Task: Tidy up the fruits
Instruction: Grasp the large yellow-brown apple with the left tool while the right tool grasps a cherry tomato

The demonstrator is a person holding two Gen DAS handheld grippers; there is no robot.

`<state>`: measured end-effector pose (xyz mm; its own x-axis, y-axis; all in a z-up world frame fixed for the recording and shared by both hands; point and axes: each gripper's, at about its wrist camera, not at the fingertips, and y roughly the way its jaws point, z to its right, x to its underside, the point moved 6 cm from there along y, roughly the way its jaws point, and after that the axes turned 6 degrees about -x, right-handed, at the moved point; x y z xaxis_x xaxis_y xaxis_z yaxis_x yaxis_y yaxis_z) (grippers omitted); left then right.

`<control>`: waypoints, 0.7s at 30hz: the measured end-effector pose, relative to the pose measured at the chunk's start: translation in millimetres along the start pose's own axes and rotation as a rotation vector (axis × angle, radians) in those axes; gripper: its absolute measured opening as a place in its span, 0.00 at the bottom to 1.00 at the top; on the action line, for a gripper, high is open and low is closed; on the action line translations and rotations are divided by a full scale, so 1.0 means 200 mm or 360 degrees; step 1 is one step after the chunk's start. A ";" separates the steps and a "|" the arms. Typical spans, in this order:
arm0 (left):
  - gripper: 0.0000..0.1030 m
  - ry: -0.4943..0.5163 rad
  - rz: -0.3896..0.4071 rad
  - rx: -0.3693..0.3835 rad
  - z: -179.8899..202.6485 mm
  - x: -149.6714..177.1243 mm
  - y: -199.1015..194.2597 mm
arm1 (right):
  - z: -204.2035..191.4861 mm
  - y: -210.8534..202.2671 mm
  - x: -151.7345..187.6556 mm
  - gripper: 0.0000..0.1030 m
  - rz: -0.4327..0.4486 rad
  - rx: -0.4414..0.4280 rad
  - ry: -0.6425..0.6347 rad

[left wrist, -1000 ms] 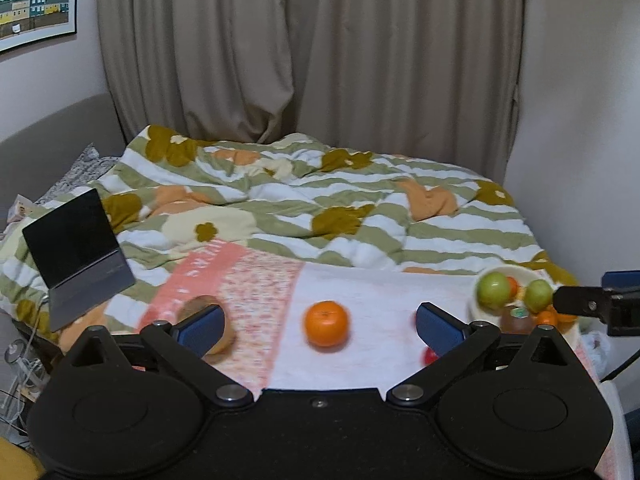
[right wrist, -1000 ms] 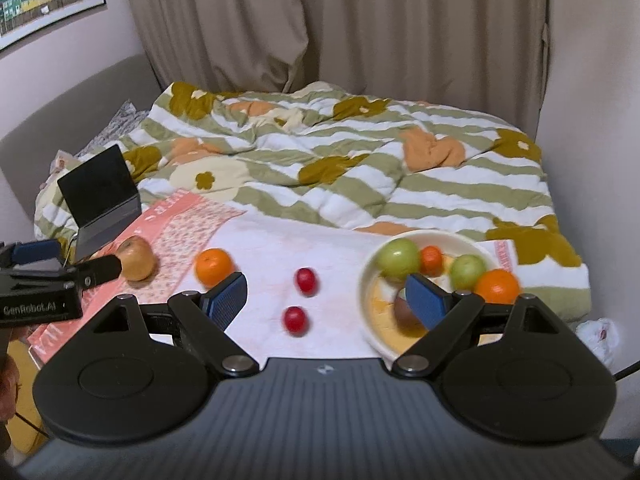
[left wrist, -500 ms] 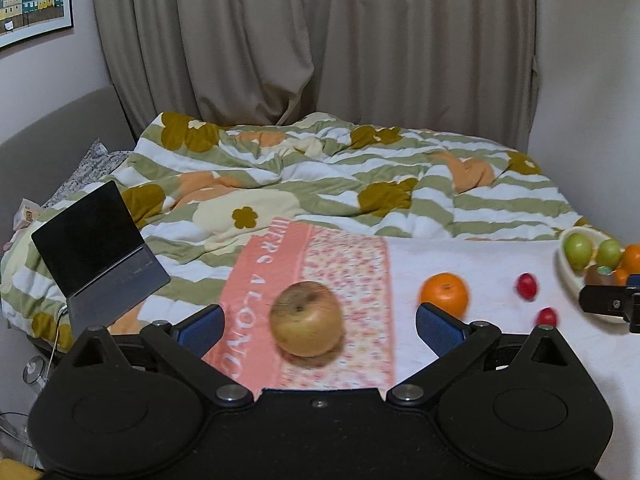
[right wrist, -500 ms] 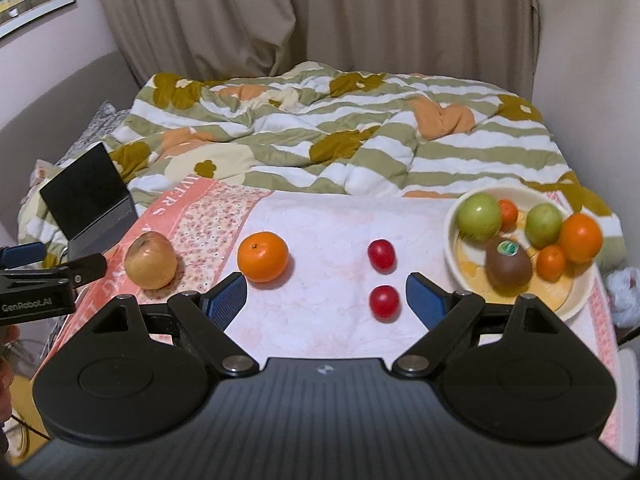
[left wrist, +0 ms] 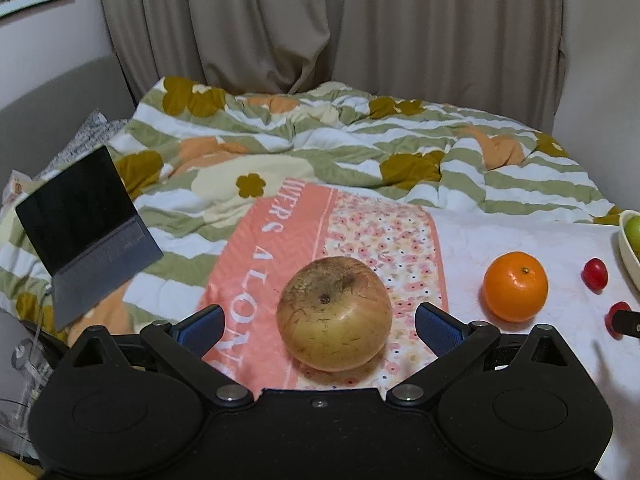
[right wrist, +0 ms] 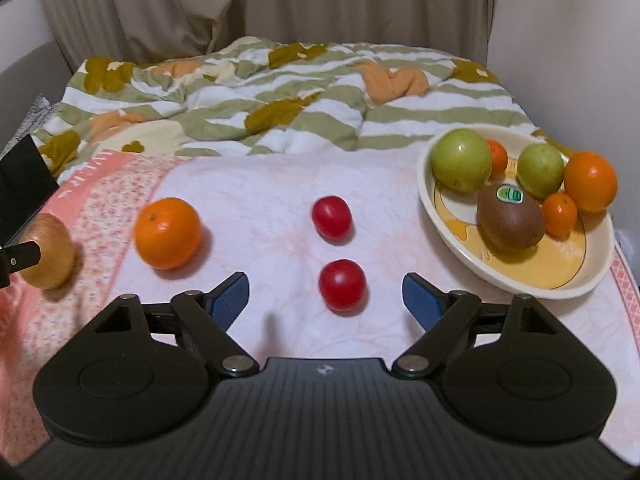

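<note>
With both tools spread wide and holding nothing, you have two pickups lined up at once. Your left gripper point(left wrist: 318, 324) frames a large yellow-brown apple point(left wrist: 334, 314), which sits stem-up on the pink floral cloth point(left wrist: 384, 232), between the fingers but apart from both pads. Your right gripper point(right wrist: 324, 294) frames the nearer cherry tomato point(right wrist: 342, 285) on the white part of the cloth; a second cherry tomato point(right wrist: 331, 217) lies just beyond it, and an orange point(right wrist: 167, 233) sits to its left. The cream bowl point(right wrist: 520, 276), far right, already holds two green apples, a kiwi and three oranges. For the apple, I'd judge you should advance until the pads meet its widest part, since it looks smooth and round enough to squirt out forward. For the tomato, close gently and low; it seems soft and likely to roll on bedding.
</note>
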<state>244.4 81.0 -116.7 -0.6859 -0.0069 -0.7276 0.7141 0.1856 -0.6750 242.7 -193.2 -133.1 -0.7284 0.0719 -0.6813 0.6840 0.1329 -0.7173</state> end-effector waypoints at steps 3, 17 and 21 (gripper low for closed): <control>0.99 -0.0003 -0.0014 0.0003 0.02 0.00 0.05 | 0.02 0.05 0.01 0.96 -0.0008 0.0007 0.0002; 0.75 -0.0138 -0.0141 0.0070 0.02 0.02 0.19 | 0.01 0.14 0.01 0.71 -0.0026 -0.0007 -0.0036; 0.75 -0.0108 -0.0133 0.0061 0.03 0.03 0.17 | 0.01 0.15 0.02 0.66 -0.0027 -0.0002 -0.0029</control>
<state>266.1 80.7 -145.1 -0.7332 -0.0873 -0.6743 0.6605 0.1439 -0.7369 260.8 -191.1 -156.8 -0.7390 0.0518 -0.6717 0.6716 0.1351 -0.7285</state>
